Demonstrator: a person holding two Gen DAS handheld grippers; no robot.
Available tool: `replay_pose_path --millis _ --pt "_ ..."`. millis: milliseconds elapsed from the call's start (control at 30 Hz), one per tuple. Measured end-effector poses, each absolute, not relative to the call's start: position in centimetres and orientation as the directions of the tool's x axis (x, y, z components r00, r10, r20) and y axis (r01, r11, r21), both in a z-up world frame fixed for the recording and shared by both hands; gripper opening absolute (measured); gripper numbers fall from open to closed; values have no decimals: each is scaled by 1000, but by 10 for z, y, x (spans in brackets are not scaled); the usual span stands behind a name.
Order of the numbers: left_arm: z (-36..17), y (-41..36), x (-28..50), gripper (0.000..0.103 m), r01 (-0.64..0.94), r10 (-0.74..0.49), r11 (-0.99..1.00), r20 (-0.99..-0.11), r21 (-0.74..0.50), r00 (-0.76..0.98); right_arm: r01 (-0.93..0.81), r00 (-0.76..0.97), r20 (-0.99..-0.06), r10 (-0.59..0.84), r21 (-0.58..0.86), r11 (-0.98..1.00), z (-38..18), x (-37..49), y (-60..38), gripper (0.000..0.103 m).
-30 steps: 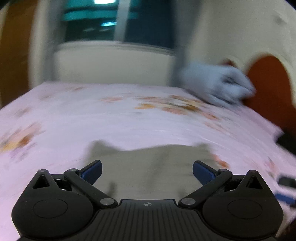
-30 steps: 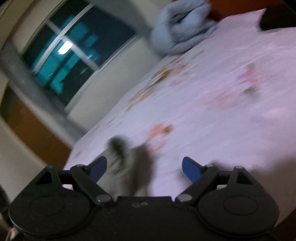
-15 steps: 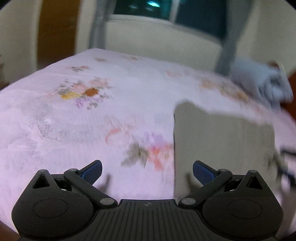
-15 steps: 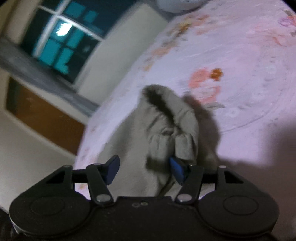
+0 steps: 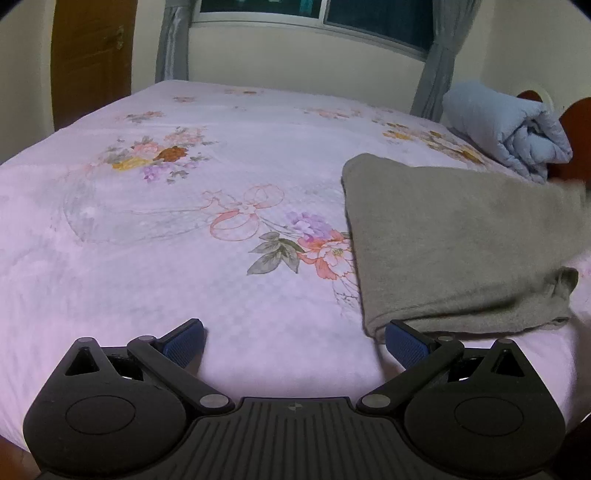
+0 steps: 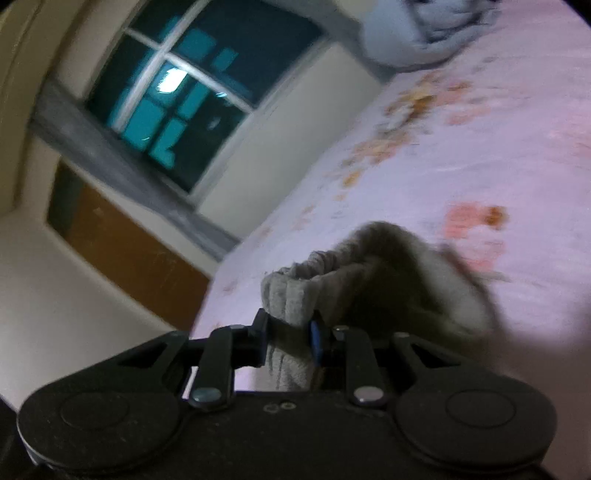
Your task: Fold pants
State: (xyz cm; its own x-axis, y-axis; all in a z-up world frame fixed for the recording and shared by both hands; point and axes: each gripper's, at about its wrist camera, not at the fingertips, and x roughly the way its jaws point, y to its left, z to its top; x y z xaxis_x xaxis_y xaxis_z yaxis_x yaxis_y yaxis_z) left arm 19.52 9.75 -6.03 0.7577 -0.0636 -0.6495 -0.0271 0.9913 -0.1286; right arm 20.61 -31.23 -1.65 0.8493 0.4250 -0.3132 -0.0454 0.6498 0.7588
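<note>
- Bed [image 5: 155, 266]: covered by a pale pink quilted spread printed with flower sprays and a ribbon bow; fills most of the left wrist view.
- Blue quilt [image 5: 509, 129]: rolled bundle at the far right corner of the bed.
- Headboard [image 5: 576, 122]: reddish-brown wood, just behind the bundle.
- Window [image 5: 354, 14]: wide, white-framed, dark outside; a bright patch of light shows on the glass in the right wrist view.
- Curtains [image 5: 171, 44]: grey, one at each side of the window.
- Door [image 5: 90, 59]: brown wood, left of the window.
- Walls [image 5: 295, 62]: plain cream.
</note>
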Motion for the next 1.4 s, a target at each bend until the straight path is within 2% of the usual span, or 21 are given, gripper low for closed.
replay_pose_path --millis 100,167,233,300,333,400,567,600,633,667,700,800,933,1000,1067,1133,1233,1267,1300,1400 --pt "-64 99 199 103 -31 -72 989 -655 -145 752 134 819 -444 363 764 631 -66 201 -338 14" --pt "-65 99 200 103 -26 -76 989 -659 -143 748 147 815 -428 390 805 575 -81 196 -349 22" --pt "-66 97 200 103 -22 -74 990 -658 -136 750 135 839 -409 358 795 591 -73 183 -355 35" --pt "-67 97 202 103 -25 -73 990 -664 -136 745 131 872 -387 300 774 619 -60 167 -358 83" --pt "-67 97 203 103 -27 -73 990 -667 -139 741 120 874 -380 302 772 625 -57 164 -358 89" --pt "-69 96 205 103 -30 -75 989 -673 -144 736 91 866 -382 323 755 649 -55 164 -354 83" --pt "-68 98 203 103 -38 -73 988 -664 -151 744 180 795 -528 297 674 716 -65 209 -341 76" --pt "-68 100 203 103 -43 -74 986 -663 -159 745 201 769 -567 294 651 732 -68 217 -337 68" --pt "-68 102 202 103 -50 -77 984 -662 -170 746 178 762 -562 320 658 732 -70 222 -333 65" --pt "-69 105 202 103 -56 -80 982 -660 -182 747 155 755 -562 339 655 739 -71 227 -328 49" --pt "-69 106 202 103 -61 -82 980 -659 -191 748 154 743 -584 326 624 766 -70 232 -322 39" --pt "-70 108 201 103 -65 -89 976 -654 -207 751 78 757 -550 354 613 786 -55 237 -310 25" --pt "-70 107 201 103 -60 -88 978 -657 -200 749 -92 820 -343 458 711 697 -1 232 -294 18" --pt "-70 107 200 103 -58 -88 978 -654 -198 751 -161 843 -225 489 762 628 19 227 -292 18" --pt "-69 107 198 103 -59 -86 978 -650 -198 755 -170 860 -176 479 787 594 21 220 -298 18" --pt "-69 107 197 103 -59 -86 978 -647 -199 757 -88 869 -242 432 783 615 -4 220 -306 18" --pt "-68 104 198 103 -52 -88 980 -650 -193 754 205 799 -479 364 785 585 -84 235 -330 18" --pt "-67 103 198 103 -46 -86 982 -650 -184 755 255 788 -500 360 797 548 -101 234 -339 18" --pt "-67 101 197 103 -39 -84 984 -648 -173 757 248 801 -469 373 826 507 -109 230 -346 18" --pt "-66 100 198 103 -33 -84 986 -648 -166 757 213 800 -457 389 822 528 -100 230 -347 18"
